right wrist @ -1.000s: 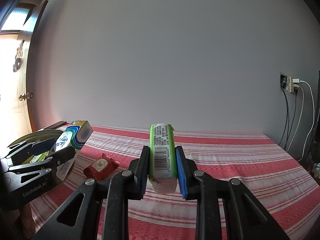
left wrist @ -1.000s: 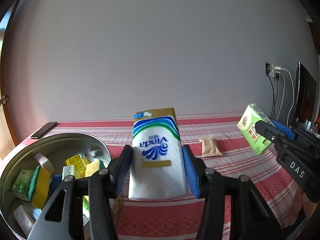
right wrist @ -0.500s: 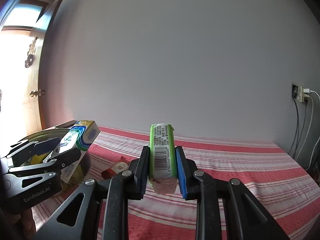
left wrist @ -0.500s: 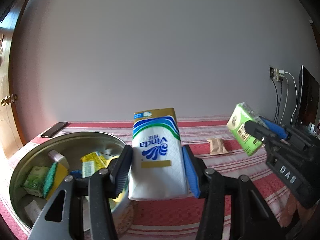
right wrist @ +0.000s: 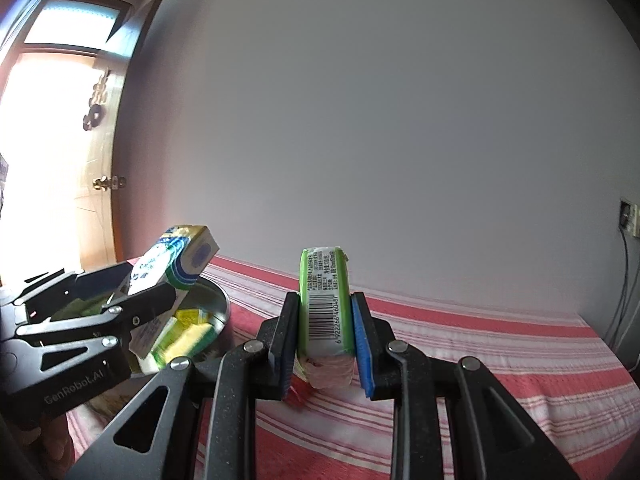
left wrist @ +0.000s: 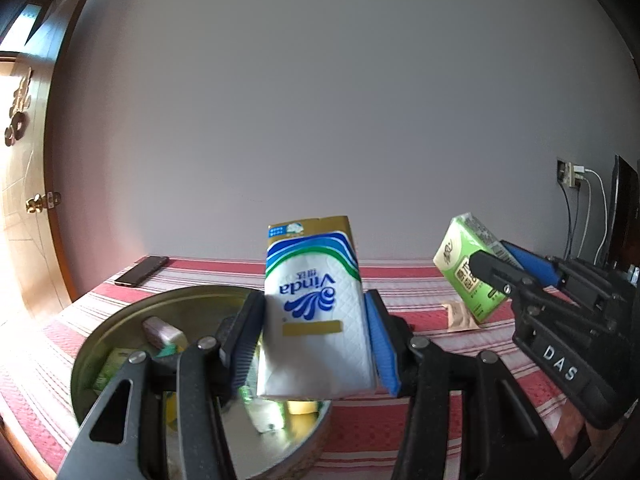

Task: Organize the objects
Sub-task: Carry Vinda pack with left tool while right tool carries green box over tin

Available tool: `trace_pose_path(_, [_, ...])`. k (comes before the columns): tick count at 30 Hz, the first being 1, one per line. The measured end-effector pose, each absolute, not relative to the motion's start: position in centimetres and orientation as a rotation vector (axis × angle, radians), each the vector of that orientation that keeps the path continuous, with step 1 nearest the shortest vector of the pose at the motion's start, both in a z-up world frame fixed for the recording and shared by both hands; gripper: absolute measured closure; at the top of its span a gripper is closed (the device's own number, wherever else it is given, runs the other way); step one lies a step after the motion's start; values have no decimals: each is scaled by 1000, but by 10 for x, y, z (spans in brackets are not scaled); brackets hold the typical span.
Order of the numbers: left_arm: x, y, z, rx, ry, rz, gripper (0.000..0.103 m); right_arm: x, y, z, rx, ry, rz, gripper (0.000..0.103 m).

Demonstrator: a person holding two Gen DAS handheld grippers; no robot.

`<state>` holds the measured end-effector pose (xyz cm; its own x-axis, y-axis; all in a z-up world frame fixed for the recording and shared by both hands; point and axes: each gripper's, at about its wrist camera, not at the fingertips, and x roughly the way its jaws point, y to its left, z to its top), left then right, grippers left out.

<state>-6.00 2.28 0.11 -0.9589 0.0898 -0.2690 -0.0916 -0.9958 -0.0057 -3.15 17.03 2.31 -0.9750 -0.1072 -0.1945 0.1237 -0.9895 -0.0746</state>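
Basin [left wrist: 120,320] contents half hidden behind left gripper [left wrist: 316,344] grasping tissue pack [left wrist: 316,312]; right gripper [right wrist: 324,340] grasps green pack [right wrist: 326,312].

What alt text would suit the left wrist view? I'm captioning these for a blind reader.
The left gripper clamps an upright white and blue Vinda tissue pack just above a round metal basin of small packets on a red striped cloth. At right, the right gripper holds a green tissue pack aloft.
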Motion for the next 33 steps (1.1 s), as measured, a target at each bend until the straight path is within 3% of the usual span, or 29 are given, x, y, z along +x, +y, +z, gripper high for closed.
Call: trace_pose_path(33, [-76, -62, -8, -610, -115, 3207, 53, -56, 83, 22, 348, 257, -2796, 75])
